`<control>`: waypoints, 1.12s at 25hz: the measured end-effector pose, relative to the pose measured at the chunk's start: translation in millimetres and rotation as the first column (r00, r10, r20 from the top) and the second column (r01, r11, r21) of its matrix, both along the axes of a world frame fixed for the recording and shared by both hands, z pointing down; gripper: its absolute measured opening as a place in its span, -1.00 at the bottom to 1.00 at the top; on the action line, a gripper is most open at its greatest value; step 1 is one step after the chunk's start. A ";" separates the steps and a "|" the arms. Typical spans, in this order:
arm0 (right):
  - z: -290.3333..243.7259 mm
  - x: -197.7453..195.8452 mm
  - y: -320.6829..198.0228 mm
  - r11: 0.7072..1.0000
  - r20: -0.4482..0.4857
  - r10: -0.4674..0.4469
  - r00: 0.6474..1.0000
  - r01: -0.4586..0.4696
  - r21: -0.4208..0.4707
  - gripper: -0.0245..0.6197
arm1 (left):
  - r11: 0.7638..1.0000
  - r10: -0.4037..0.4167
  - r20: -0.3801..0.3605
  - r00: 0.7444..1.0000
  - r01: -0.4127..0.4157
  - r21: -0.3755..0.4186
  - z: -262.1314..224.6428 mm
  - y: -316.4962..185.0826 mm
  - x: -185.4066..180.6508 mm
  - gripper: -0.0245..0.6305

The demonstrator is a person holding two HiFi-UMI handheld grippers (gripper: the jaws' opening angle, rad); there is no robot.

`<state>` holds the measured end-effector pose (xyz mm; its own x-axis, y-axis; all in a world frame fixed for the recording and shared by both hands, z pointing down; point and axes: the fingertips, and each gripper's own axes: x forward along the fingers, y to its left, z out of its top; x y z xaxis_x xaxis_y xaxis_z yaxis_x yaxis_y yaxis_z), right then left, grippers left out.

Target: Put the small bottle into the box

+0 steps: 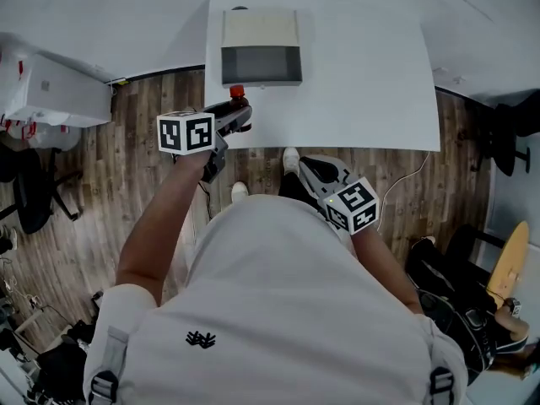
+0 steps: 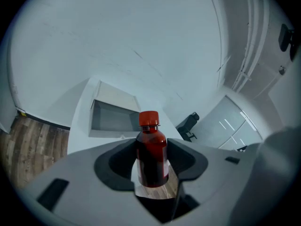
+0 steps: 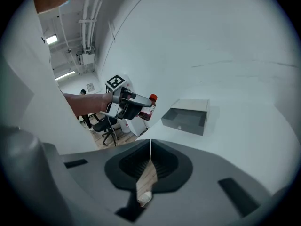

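Observation:
A small dark-red bottle with a red cap stands upright between the jaws of my left gripper, which is shut on its body. In the head view the left gripper holds the bottle over the table's near edge, just short of the open grey box with its beige lid behind. The box lies ahead and slightly left of the bottle. My right gripper hangs lower at the right, off the table. Its jaws are shut with nothing between them. The right gripper view also shows the bottle and the box.
The white table holds only the box. Wooden floor lies on its left, with a black office chair and a white cabinet. A cable trails below the table's right edge, and a seated person is at the lower right.

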<state>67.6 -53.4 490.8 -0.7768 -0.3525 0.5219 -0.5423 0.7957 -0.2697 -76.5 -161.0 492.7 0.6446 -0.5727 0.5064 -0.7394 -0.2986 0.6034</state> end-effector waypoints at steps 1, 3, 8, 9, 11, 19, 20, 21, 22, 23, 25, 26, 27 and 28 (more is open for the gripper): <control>-0.8 4.7 -10.3 1.000 0.004 -0.021 1.000 0.021 0.002 -0.89 | 1.000 -0.013 0.006 1.000 0.013 -0.002 0.8 -10.0 3.0 -0.28; -3.7 13.6 -32.9 0.998 0.002 -0.068 0.998 0.068 0.018 -0.89 | 0.999 -0.037 0.021 0.999 0.037 -0.005 1.9 -30.5 6.4 -0.28; -5.0 37.8 -89.9 0.993 0.013 -0.115 0.993 0.114 0.034 -0.89 | 0.995 -0.100 0.083 0.992 0.102 -0.022 12.5 -83.6 5.0 -0.28; -3.4 44.4 -100.4 0.993 0.018 -0.116 0.993 0.116 0.031 -0.89 | 0.993 -0.114 0.089 0.989 0.117 -0.026 15.2 -94.3 5.7 -0.28; 1.5 55.9 -118.5 0.993 0.028 -0.120 0.992 0.120 0.012 -0.90 | 0.989 -0.140 0.104 0.985 0.144 -0.037 21.7 -113.1 5.9 -0.28; 14.0 81.3 -162.8 0.987 0.063 -0.155 0.986 0.157 -0.028 -0.89 | 0.970 -0.177 0.235 0.956 0.210 -0.125 69.9 -143.0 -5.8 -0.28; 14.8 83.9 -166.9 0.988 0.066 -0.151 0.986 0.153 -0.033 -0.89 | 0.966 -0.180 0.251 0.951 0.220 -0.139 77.4 -144.2 -8.0 -0.28; 15.4 85.8 -170.5 0.988 0.070 -0.146 0.987 0.149 -0.038 -0.89 | 0.961 -0.183 0.265 0.947 0.229 -0.154 84.8 -145.2 -11.1 -0.28; 15.7 87.3 -174.1 0.988 0.076 -0.144 0.987 0.147 -0.043 -0.89 | 0.957 -0.185 0.279 0.942 0.237 -0.168 91.7 -146.8 -14.3 -0.28; 16.0 88.6 -177.9 0.988 0.080 -0.143 0.987 0.147 -0.046 -0.89 | 0.952 -0.186 0.291 0.938 0.245 -0.181 98.0 -149.1 -17.2 -0.28; 17.7 91.5 -184.3 0.988 0.086 -0.143 0.986 0.148 -0.053 -0.89 | 0.944 -0.185 0.315 0.931 0.257 -0.206 108.4 -153.8 -21.2 -0.28; 19.3 93.3 -186.0 0.987 0.087 -0.143 0.986 0.148 -0.058 -0.89 | 0.941 -0.182 0.326 0.928 0.260 -0.217 112.6 -155.2 -22.0 -0.28; 20.9 95.4 -186.6 0.987 0.087 -0.142 0.986 0.148 -0.065 -0.89 | 0.937 -0.177 0.336 0.925 0.263 -0.229 116.5 -155.8 -22.0 -0.28; 22.6 97.6 -186.9 0.987 0.087 -0.141 0.986 0.147 -0.071 -0.89 | 0.934 -0.172 0.346 0.923 0.264 -0.239 120.0 -155.9 -21.8 -0.28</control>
